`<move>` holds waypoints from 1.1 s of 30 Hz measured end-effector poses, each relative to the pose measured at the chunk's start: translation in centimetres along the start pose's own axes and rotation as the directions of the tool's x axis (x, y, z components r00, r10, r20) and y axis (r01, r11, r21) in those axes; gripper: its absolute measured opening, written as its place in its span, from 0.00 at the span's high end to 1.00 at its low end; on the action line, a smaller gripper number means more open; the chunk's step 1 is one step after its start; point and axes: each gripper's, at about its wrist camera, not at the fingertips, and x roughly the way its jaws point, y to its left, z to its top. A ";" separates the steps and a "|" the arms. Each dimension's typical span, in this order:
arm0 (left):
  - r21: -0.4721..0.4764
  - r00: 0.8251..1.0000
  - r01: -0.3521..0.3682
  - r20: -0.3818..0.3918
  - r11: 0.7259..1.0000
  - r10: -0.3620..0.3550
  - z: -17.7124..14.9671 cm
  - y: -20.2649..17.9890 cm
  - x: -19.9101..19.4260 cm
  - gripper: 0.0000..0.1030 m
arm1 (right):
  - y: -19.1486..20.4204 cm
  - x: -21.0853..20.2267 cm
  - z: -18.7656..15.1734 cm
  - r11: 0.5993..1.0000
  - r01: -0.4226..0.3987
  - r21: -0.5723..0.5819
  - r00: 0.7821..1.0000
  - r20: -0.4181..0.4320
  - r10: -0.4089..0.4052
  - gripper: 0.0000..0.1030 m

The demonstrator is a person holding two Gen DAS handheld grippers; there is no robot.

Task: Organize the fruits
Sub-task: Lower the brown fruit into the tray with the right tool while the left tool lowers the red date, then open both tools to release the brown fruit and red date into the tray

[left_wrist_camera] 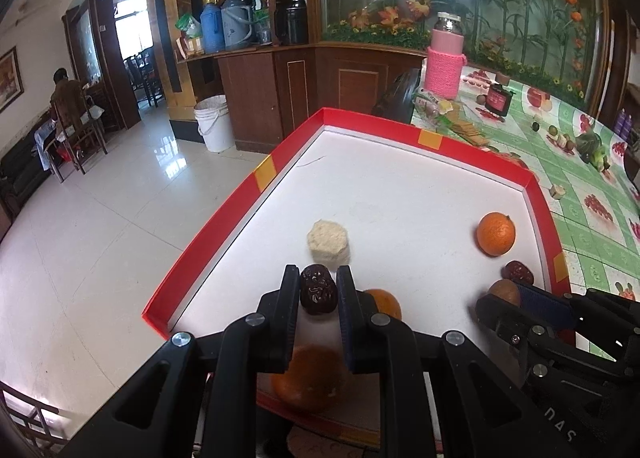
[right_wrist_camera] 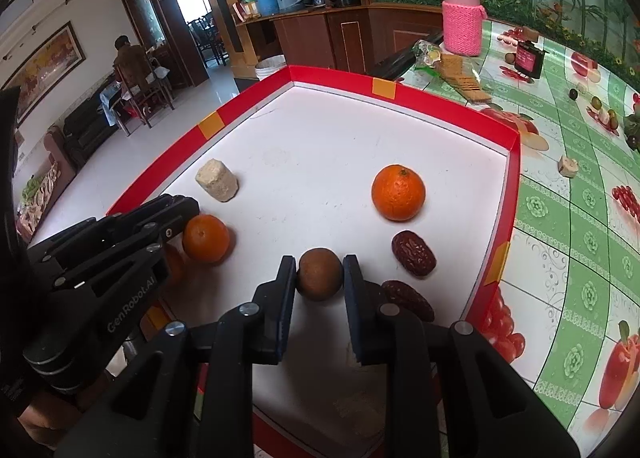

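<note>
A shallow white tray with a red rim (left_wrist_camera: 264, 173) (right_wrist_camera: 404, 91) holds the fruit. My left gripper (left_wrist_camera: 318, 286) is shut on a dark wrinkled date (left_wrist_camera: 318, 290), just in front of a pale rough cake (left_wrist_camera: 328, 242) (right_wrist_camera: 218, 179). An orange (left_wrist_camera: 386, 302) (right_wrist_camera: 206, 238) lies right of the left fingers, and another (left_wrist_camera: 308, 378) blurs beneath them. My right gripper (right_wrist_camera: 320, 274) is shut on a round brown fruit (right_wrist_camera: 320, 274) (left_wrist_camera: 504, 292). A large orange (right_wrist_camera: 398, 191) (left_wrist_camera: 496, 234) and two dates (right_wrist_camera: 414, 254) (right_wrist_camera: 408, 300) lie to its right.
The tray sits on a green fruit-print tablecloth (right_wrist_camera: 568, 217) beside a pink-sleeved jar (right_wrist_camera: 462, 13), crackers (right_wrist_camera: 464, 81) and a small dark box (right_wrist_camera: 528, 57). Left of the tray is open tiled floor (left_wrist_camera: 100, 225) with a white bucket (left_wrist_camera: 214, 121) and a seated person (left_wrist_camera: 70, 97).
</note>
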 end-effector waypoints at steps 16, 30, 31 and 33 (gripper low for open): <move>0.088 0.999 0.034 -0.043 0.996 -0.030 1.8 -4.8 1.9 0.83 | -3.7 0.2 0.2 0.997 0.040 0.068 0.999 -0.002 -0.040 0.75; 0.026 1.000 -0.014 -0.016 1.000 0.014 1.4 -4.2 0.1 0.40 | -5.3 -1.9 0.0 0.995 0.010 0.096 0.999 0.040 -0.014 0.66; 0.020 1.000 -0.017 -0.003 1.000 0.017 1.4 -4.0 -0.5 0.38 | -5.5 -2.4 0.0 0.995 0.005 0.104 0.998 0.055 -0.011 0.63; 0.013 1.000 -0.024 0.019 1.000 0.024 1.4 -3.8 -1.4 0.30 | -5.7 -3.5 0.0 0.993 -0.003 0.116 0.996 0.088 -0.008 0.60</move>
